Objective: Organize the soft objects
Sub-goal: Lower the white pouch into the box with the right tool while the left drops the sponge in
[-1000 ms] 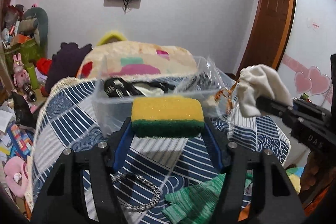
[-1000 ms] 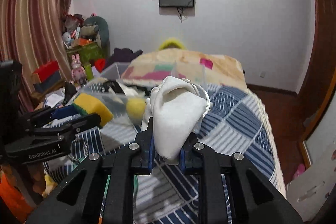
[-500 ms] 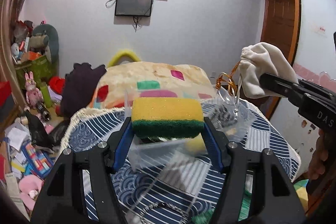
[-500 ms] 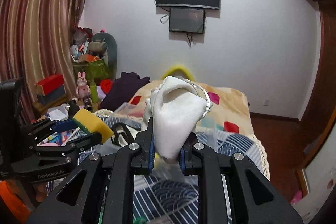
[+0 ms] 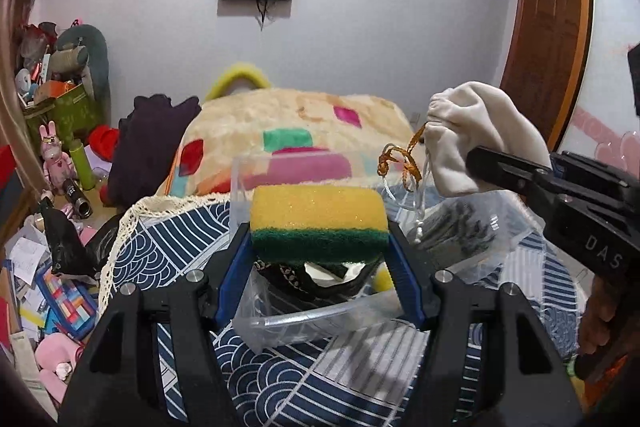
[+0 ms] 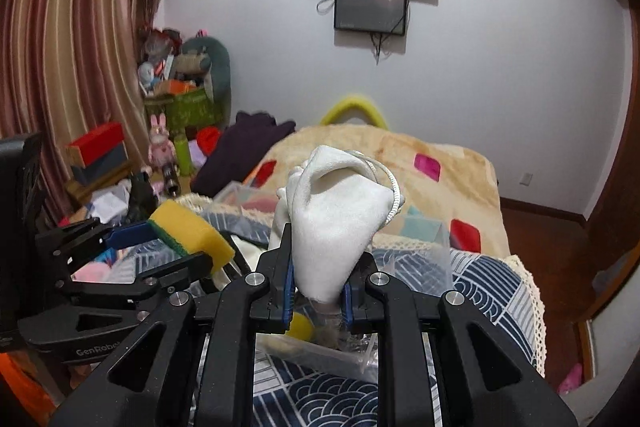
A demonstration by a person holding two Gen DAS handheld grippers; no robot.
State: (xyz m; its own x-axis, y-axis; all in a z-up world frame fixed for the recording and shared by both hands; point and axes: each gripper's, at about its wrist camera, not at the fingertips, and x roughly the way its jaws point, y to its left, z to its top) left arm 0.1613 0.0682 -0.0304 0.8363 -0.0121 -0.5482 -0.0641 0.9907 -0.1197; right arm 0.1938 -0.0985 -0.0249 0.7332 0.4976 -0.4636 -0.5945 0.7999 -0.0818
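1. Both grippers have carried their loads forward, now over the clear plastic bin [image 5: 304, 319] on the bed [image 5: 280, 379].
2. Left gripper [image 5: 320, 251] fingers clamp the sponge [image 5: 319, 223]; right gripper [image 6: 318, 293], at 3 o'clock, pinches the white drawstring pouch [image 6: 340, 223].
3. Both look light and squashy; grip the sponge's ends.
4. Sponge: yellow over green. Pouch: cream, orange cord.

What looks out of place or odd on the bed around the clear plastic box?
Nothing looks spilled or damaged. The clear plastic box sits upright on the blue patterned bedcover, though the floor beside the bed is cluttered.
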